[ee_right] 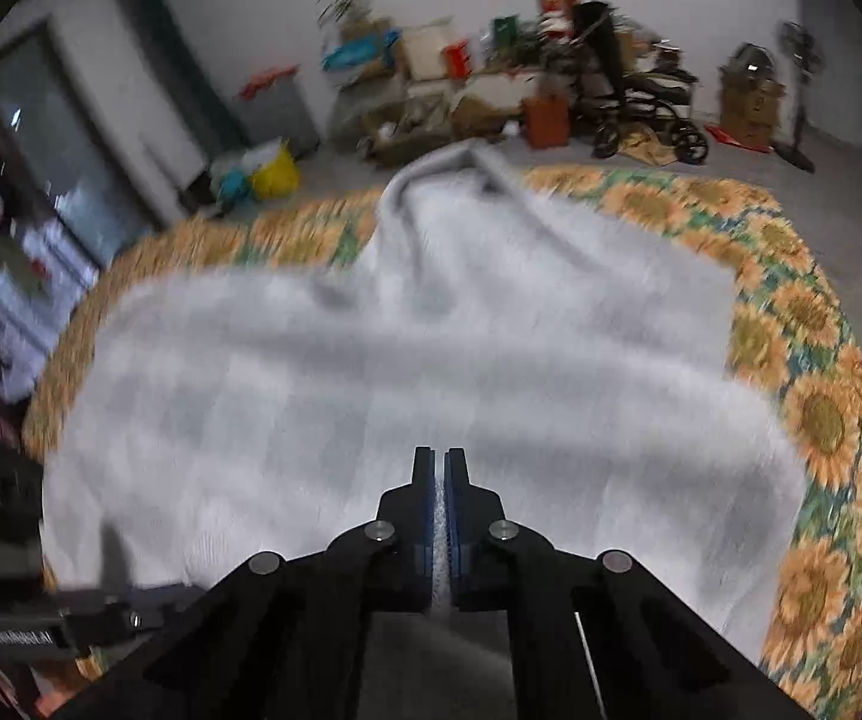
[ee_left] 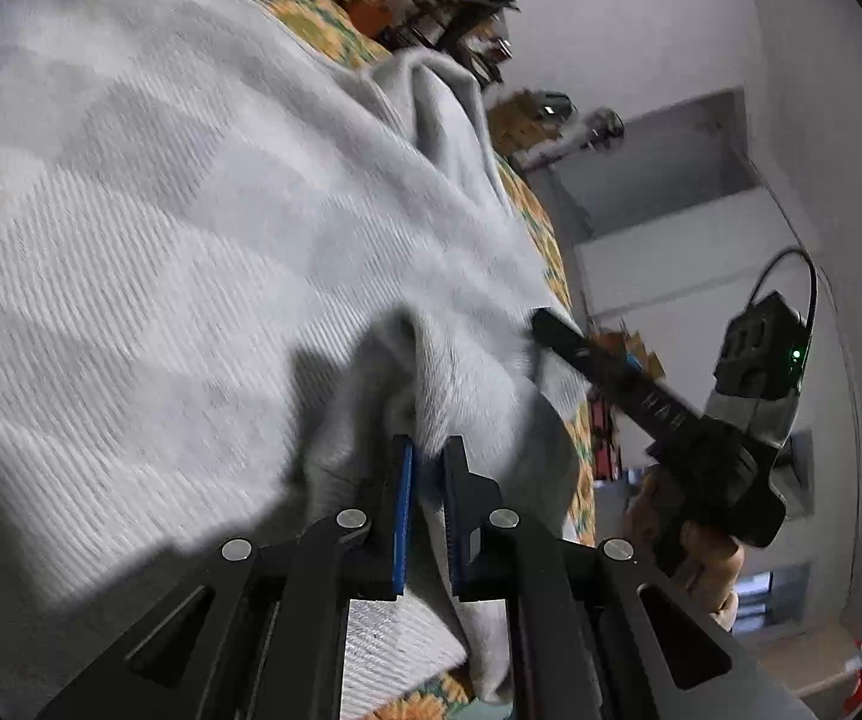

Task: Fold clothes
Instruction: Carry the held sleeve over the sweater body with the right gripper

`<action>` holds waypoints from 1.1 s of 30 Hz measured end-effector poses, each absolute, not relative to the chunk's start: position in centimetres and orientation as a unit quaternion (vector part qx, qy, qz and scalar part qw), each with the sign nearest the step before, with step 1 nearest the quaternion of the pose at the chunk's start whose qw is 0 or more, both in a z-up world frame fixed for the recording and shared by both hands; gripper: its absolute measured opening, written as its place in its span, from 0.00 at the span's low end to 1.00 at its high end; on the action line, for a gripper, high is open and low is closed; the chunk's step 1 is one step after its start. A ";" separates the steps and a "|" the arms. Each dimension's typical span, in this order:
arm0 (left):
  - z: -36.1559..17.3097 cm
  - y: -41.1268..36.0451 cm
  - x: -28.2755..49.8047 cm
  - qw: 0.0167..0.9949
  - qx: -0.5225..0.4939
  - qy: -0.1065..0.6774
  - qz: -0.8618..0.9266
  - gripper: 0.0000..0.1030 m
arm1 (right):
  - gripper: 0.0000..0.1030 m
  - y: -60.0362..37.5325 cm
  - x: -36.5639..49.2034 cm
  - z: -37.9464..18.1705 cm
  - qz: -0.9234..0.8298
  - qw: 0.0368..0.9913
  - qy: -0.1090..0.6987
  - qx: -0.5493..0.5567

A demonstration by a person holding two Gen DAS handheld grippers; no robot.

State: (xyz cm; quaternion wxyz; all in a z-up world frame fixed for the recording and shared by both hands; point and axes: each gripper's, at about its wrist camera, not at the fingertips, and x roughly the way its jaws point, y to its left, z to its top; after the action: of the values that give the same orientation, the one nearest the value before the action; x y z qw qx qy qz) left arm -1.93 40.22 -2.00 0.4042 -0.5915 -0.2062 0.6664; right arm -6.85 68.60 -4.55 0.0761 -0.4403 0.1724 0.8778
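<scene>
We pinch the near edge of the soft, limp grey garment (ee_right: pixel 371 372) spread on a sunflower sheet (ee_right: pixel 820 420); left gripper (ee_left: pixel 429 450) and right gripper (ee_right: pixel 439 459) both clamp fabric at the hem.

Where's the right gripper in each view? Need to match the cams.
Left wrist: the right gripper reaches in from the right, tip on the grey garment's edge.
Right wrist: bottom centre, fingers shut on the garment.
Shared landmark: the sunflower-print cloth under the garment.
</scene>
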 end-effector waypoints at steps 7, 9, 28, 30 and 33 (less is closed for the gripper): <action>-3.9 39.2 -4.2 0.343 -0.594 -0.163 0.709 0.07 | 0.17 69.5 -8.7 -6.6 0.861 0.115 0.195 -0.456; -4.3 39.0 -4.3 0.341 -0.592 -0.154 0.714 0.05 | 0.45 67.6 -7.7 -6.4 0.865 0.104 0.178 -0.457; -1.4 32.6 -2.7 0.341 -0.564 -0.220 0.719 0.62 | 0.35 56.5 5.5 -8.5 0.854 0.178 0.106 -0.477; -1.2 31.1 -2.8 0.330 -0.560 -0.232 0.723 0.62 | 0.17 57.3 5.6 -7.4 0.857 0.189 0.125 -0.462; -0.9 28.5 -2.5 0.317 -0.558 -0.263 0.720 0.62 | 0.14 58.1 6.0 -5.1 0.866 0.214 0.116 -0.437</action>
State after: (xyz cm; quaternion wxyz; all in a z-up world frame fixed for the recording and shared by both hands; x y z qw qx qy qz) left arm -2.47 28.45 -0.87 0.3173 -0.5581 -0.2630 0.7202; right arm 5.96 58.09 -5.05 0.2140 -0.4371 0.1158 0.8659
